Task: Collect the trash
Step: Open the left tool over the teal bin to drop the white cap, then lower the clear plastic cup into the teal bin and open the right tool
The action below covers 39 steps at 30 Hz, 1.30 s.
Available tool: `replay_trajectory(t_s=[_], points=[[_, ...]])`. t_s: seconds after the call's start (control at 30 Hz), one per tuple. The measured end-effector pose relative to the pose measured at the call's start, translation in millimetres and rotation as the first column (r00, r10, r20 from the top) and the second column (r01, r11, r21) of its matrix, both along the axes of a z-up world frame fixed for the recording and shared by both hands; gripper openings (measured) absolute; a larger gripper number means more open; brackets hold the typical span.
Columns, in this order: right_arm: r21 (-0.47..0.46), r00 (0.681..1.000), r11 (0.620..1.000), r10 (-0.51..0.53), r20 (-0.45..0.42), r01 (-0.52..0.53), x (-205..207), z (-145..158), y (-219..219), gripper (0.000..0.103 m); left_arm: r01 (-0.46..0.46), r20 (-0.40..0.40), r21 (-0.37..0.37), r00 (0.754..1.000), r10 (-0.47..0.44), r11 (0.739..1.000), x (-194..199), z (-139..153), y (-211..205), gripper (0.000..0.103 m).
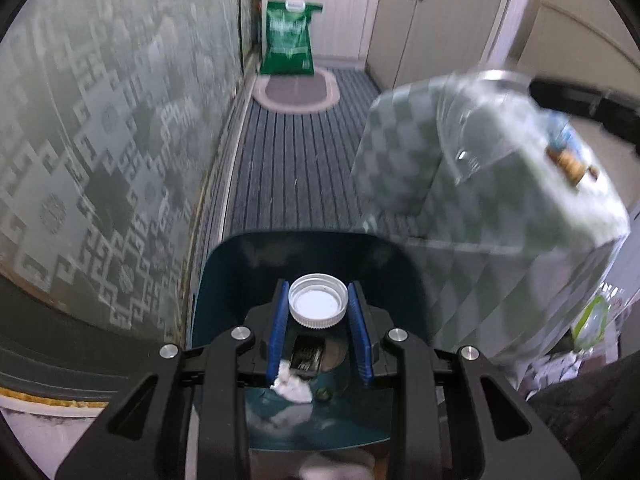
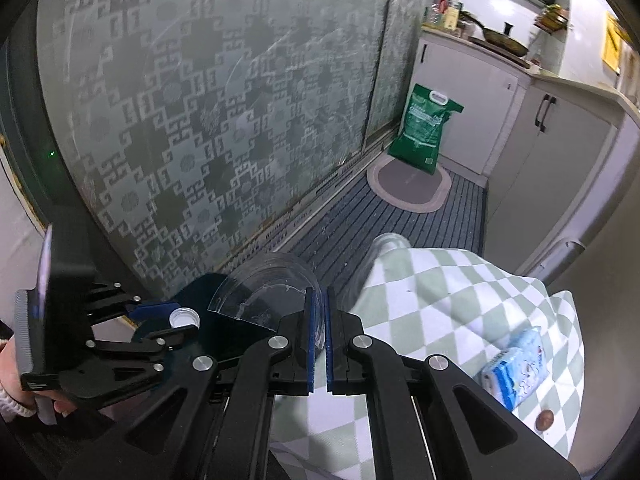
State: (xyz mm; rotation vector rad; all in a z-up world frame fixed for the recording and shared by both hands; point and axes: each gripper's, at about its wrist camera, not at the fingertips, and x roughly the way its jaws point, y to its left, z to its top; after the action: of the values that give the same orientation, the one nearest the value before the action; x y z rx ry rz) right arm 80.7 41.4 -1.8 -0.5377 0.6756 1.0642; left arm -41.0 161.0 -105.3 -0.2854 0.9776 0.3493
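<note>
Dark blue plastic bin, already holding a white paper wad. Right gripper, clamped on a clear plastic lid beside the bin. Left gripper, clamped on a white screw cap above the bin. Both drops remain.

cap over bin, table right
</note>
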Motion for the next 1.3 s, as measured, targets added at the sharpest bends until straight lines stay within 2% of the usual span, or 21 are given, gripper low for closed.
replay_trajectory(t_s=[0.3, 0.4, 0.5, 0.7, 0.87, 1.0, 1.17, 1.3], points=[[-0.12, 0.998, 0.992, 0.048, 0.027, -0.045, -20, -21, 28, 0.003, -0.011, -0.151, -0.041, 0.988, 0.005, 0.999, -1, -41, 14, 0.032], [-0.163, 0.996, 0.985, 0.069, 0.048, -0.06, -28, -29, 36, 0.003, -0.007, -0.179, -0.05, 0.984, -0.002, 0.999, 0, -47, 16, 0.033], [-0.19, 0.995, 0.979, 0.082, 0.052, -0.07, -32, -35, 41, 0.003, -0.009, -0.173, -0.034, 0.985, 0.003, 0.999, -2, -43, 17, 0.036], [-0.22, 0.995, 0.972, 0.09, 0.039, -0.08, -34, -44, 48, 0.003, -0.066, -0.059, -0.004, 0.996, 0.066, 0.998, -12, -11, 30, 0.036], [-0.241, 0.995, 0.966, 0.099, 0.014, -0.093, -39, -53, 52, 0.003, -0.119, 0.054, 0.006, 0.992, 0.119, 0.993, -21, 20, 38, 0.032], [-0.258, 0.993, 0.96, 0.117, -0.001, -0.113, -45, -61, 58, 0.003, -0.154, 0.17, 0.02, 0.974, 0.149, 0.988, -30, 46, 39, 0.032], [-0.28, 0.99, 0.949, 0.14, -0.033, -0.144, -50, -72, 63, 0.003, -0.199, 0.266, 0.041, 0.947, 0.182, 0.979, -38, 67, 40, 0.031], [-0.297, 0.986, 0.94, 0.161, -0.045, -0.167, -55, -78, 68, 0.003, -0.213, 0.312, 0.042, 0.931, 0.19, 0.976, -42, 73, 41, 0.031]])
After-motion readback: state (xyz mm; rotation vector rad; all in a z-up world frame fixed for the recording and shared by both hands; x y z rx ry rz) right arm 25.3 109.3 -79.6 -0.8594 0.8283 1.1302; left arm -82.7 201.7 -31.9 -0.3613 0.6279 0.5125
